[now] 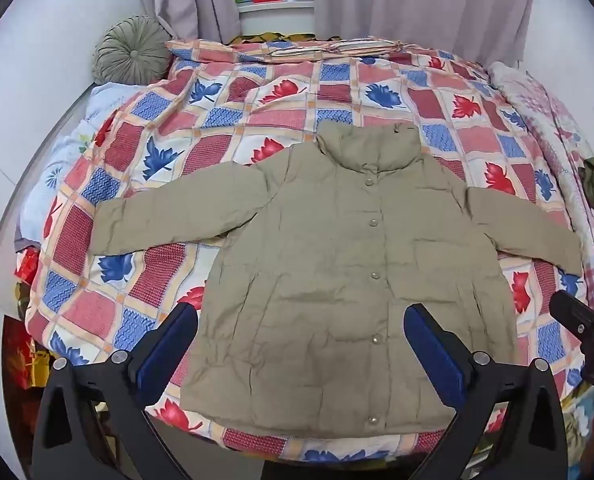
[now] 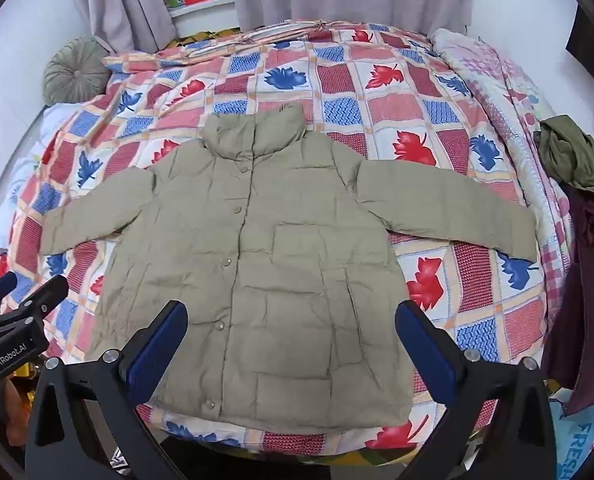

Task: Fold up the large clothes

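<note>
A khaki puffer jacket (image 1: 337, 280) is lying spread flat, buttoned, near the near edge of the patchwork quilt (image 1: 225, 120), its 2 sleeves stretched left and right, apparently to ease folding. The left gripper (image 1: 301, 344) and right gripper (image 2: 293, 340) are being held released above the hem, grasping nothing.

The left gripper (image 1: 301, 330) is showing 2 blue-padded fingers (image 1: 169, 340) on matte black angular arms, each carrying 2 round silver screws. The right gripper (image 2: 293, 328) is wearing the same blue pads and black frame. At 8 o'clock in the right wrist view, white "GenRobot.AI" lettering is showing on the left gripper's black body.
</note>
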A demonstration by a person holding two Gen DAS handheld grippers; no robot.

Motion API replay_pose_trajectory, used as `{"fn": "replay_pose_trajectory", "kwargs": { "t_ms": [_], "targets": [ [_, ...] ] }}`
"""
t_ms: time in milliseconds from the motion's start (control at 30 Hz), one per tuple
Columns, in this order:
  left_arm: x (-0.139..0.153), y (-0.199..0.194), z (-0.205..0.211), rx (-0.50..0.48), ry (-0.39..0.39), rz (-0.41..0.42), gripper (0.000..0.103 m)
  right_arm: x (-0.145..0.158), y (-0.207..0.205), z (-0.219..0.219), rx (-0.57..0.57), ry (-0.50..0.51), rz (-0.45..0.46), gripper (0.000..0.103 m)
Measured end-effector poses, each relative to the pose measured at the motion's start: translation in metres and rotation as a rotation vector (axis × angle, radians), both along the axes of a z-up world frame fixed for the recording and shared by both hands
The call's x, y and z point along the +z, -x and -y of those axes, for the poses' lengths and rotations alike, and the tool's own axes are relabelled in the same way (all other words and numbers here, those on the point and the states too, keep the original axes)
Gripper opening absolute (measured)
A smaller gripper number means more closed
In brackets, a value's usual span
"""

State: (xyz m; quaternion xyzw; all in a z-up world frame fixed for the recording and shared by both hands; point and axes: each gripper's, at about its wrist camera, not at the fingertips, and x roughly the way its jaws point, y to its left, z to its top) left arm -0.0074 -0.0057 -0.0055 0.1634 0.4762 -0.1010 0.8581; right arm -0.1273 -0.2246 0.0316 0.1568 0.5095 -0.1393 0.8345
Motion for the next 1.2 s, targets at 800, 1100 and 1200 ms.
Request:
{"fn": "replay_pose_trajectory", "kwargs": {
  "t_ms": [800,1100,1200],
  "targets": [
    [0.025,-0.013,-0.015,-0.025,0.138,-0.13,0.103,0.015,-0.004,-0.016,-0.075,0.091,-0.013,0.103],
    [0.024,-0.011,-0.009,-0.048,0.131,-0.14,0.103,0.014,-0.006,-0.019,-0.086,0.09,-0.027,0.103],
    [0.024,-0.011,-0.009,-0.046,0.132,-0.138,0.103,0.014,-0.005,-0.019,-0.085,0.092,-0.025,0.103]
  ]
}}
